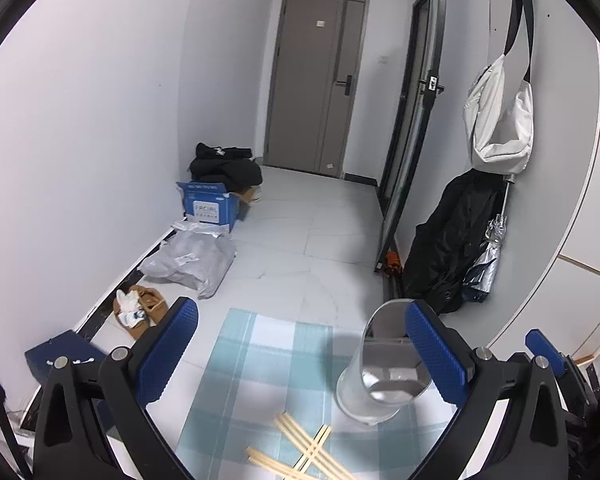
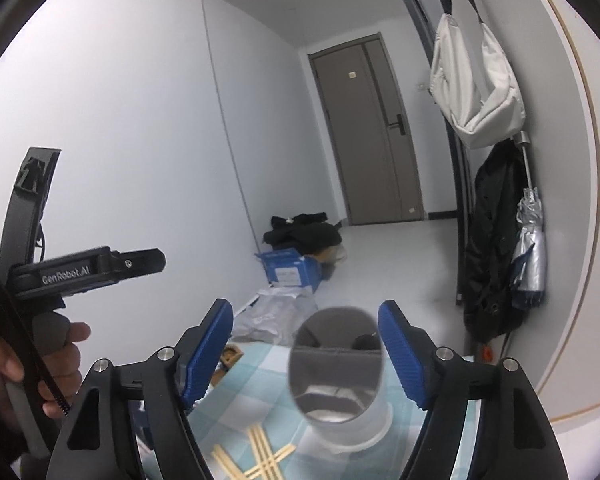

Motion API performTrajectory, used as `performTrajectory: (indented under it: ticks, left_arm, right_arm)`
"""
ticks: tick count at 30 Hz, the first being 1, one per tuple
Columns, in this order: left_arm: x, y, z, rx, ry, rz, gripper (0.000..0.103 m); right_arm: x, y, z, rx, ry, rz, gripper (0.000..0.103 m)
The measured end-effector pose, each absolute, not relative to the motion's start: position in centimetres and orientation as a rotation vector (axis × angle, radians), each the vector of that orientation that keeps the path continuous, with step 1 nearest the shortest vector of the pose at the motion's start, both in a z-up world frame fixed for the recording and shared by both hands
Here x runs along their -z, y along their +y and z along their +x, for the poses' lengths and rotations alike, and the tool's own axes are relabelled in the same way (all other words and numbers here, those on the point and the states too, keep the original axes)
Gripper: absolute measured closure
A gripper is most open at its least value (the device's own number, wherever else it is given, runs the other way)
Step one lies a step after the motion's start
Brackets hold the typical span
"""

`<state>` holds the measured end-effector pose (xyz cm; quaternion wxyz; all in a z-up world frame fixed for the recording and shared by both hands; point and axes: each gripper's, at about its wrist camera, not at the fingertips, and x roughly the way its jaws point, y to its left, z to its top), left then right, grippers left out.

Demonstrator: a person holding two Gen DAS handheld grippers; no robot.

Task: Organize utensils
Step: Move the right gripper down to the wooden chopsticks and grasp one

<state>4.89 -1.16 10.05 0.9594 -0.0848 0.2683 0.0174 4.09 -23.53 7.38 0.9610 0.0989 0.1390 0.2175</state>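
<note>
Both the left gripper and right gripper are spread apart, nothing held. The chopsticks lie crossed on the checked cloth just before the metal cup. Collection appears not yet begun; next, one stick must be pinched.

A tall metal utensil holder stands upright and empty on the checked cloth, with pale wooden chopsticks lying crisscrossed just near-left of it.
</note>
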Motion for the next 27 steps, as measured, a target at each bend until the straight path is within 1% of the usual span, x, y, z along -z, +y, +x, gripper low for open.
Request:
performTrajectory:
  ticks: [6,12,16,20,23,27]
  left_arm:
    - [-8.5,-0.2,2.8,-0.075,0.547,-0.182,0.001]
    - [-6.1,0.6,1.0,-0.09,0.578,-0.201,0.001]
    - [-3.8,1.6,0.5,-0.103,0.622,-0.246,0.001]
    - [-1.2,2.2,0.3,-0.12,0.672,-0.258,0.001]
    - [0.8,3.1,0.3,-0.117,0.731,-0.31,0.001]
    - [2.2,3.4,0.3,-0.119,0.763,-0.329,0.001]
  right_arm:
    - [-6.6,-21.9,1.7,-0.459,0.3,0.19,0.019]
    - [-4.6,-20.6,0.8,-0.462,0.352,0.174,0.018]
    - [-3.1,-19.8,0.2,-0.456,0.389,0.149,0.017]
    - [-1.9,-19.0,0.1,-0.453,0.419,0.119,0.012]
    - [-0.8,-18.3,0.4,-0.449,0.455,0.096,0.012]
    - [0.9,-17.4,0.8,-0.444,0.513,0.068,0.012]
